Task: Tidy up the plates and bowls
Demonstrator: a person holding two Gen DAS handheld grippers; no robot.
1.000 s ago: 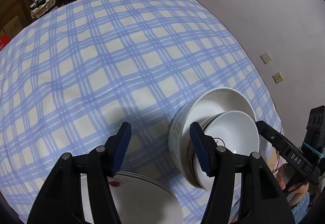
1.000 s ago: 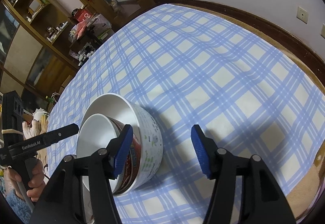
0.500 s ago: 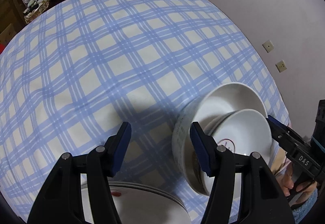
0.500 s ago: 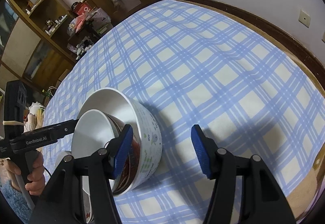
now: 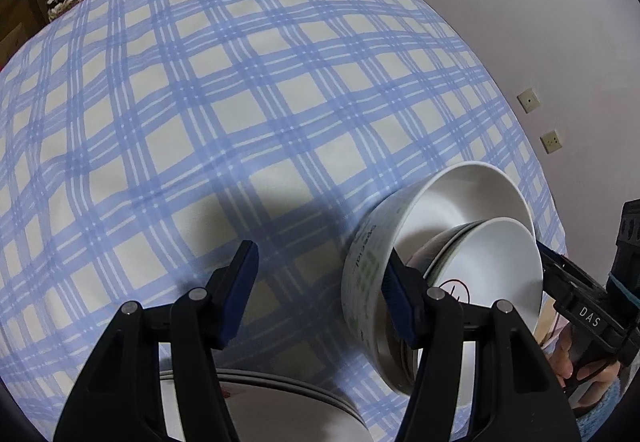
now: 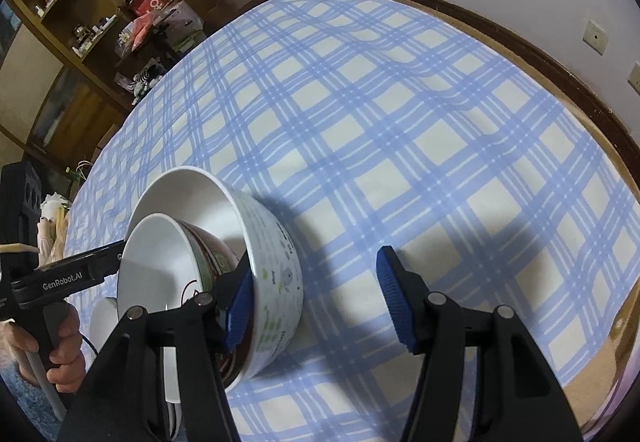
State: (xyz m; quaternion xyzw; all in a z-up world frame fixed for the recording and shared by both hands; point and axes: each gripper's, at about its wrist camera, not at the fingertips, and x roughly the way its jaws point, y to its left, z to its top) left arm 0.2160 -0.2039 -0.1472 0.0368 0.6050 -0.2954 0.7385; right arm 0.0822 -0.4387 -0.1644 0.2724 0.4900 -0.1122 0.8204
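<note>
On the checked tabletop [image 5: 248, 121], a smaller bowl [image 5: 500, 266] is nested inside the big bowl [image 6: 276, 274]. Left gripper [image 5: 320, 294] and right gripper [image 6: 316, 294] jaws are kept half-wide, nothing clamped

Hidden and cut-off parts of the crockery

The stacked plates [image 5: 288, 402] at six o'clock run off the lower edge behind the left gripper's fingers [image 5: 240, 282]; the inner bowl's [image 6: 160, 262] base sits hidden inside the printed bowl [image 6: 276, 274]; the shelf clutter [image 6: 152, 21] is too small to identify.
</note>
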